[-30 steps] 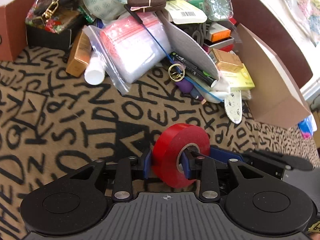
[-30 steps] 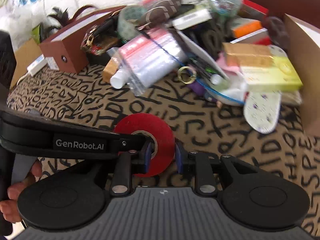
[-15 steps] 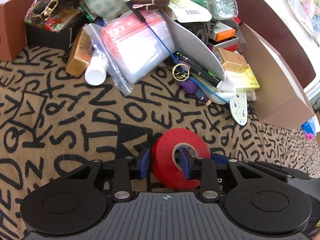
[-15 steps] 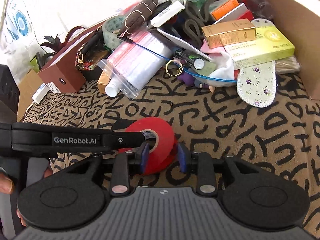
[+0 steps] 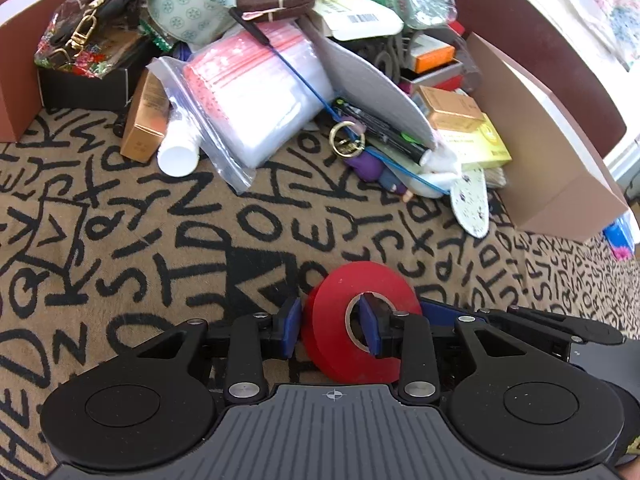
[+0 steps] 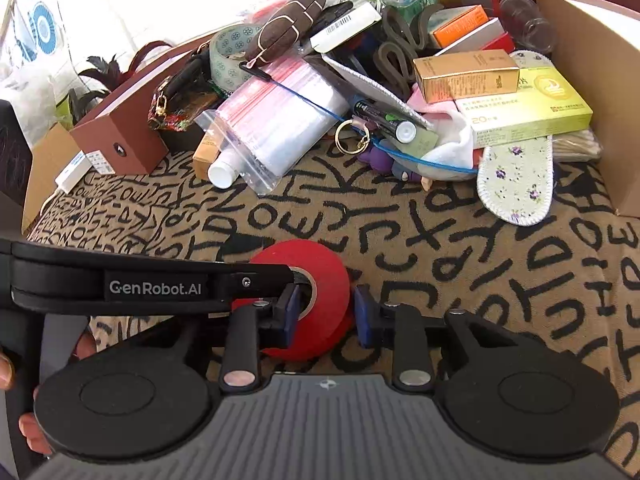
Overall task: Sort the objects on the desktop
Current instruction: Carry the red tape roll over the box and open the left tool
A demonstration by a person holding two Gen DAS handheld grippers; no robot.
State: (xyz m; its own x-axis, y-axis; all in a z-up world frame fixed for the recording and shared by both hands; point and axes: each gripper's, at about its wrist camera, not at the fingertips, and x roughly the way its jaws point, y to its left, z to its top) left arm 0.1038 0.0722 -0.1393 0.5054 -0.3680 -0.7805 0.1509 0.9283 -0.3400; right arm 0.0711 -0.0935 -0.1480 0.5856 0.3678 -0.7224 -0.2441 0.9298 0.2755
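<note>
Red tape roll shared between your two grippers, sorting barely begun

Your left gripper [image 5: 330,330] and right gripper [image 6: 324,316] have both been closing across the red tape roll [image 5: 356,320] just above the patterned cloth [image 5: 120,240]; whether either pinches it I cannot tell. The pile [image 5: 280,80] behind is still unsorted.
</note>
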